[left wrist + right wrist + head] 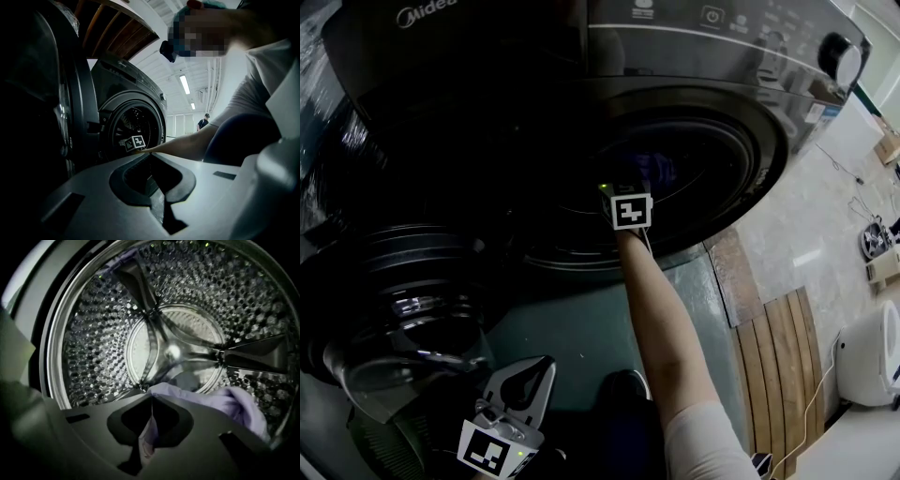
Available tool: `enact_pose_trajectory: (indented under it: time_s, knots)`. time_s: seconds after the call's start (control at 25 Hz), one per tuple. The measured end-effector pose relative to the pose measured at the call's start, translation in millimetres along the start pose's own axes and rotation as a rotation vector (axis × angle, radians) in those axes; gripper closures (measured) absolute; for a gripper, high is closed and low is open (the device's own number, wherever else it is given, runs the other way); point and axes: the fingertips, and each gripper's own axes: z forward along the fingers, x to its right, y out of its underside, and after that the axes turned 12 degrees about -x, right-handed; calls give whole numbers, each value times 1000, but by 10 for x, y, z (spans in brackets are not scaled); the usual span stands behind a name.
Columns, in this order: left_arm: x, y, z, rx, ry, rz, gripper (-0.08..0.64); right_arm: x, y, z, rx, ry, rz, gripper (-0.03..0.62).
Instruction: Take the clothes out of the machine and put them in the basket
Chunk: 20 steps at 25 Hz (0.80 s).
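A dark front-loading washing machine (694, 56) stands with its round door (412, 309) swung open to the left. My right gripper (151, 397) reaches into the steel drum (187, 310) and is shut on a lavender cloth (225, 401). A fold of the cloth hangs down between the jaws, and the rest trails off to the right on the drum floor. In the head view only its marker cube (631, 211) and the forearm show at the drum opening. My left gripper (547, 361) waits low, outside the machine beside the door, shut with nothing in it.
The drum's perforated wall and lifter ribs (140, 282) surround the cloth. A green floor (572, 328) lies before the machine, with wooden slats (778, 347) and a white appliance (872, 352) to the right. A person (203, 122) stands far off.
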Motion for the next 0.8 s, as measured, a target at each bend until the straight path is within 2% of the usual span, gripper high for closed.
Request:
enact_pose_trajectory:
  time_s: [0.12,0.36,0.56,0.8]
  knots:
    - [13,-14,-17,11,3,-8,538,-17,-45,-114,40,-4,17,584]
    - [70,-45,-66,24,17,-6,537,-150,-226,-337,129,19,-77,583]
    - [44,-79,-116,36,13,-9,538,-172,-370,-430,137,-11,-21,583]
    - [-25,-204,-167,65,0,-16,538,-162,-479,-698,174,-8,-9,581]
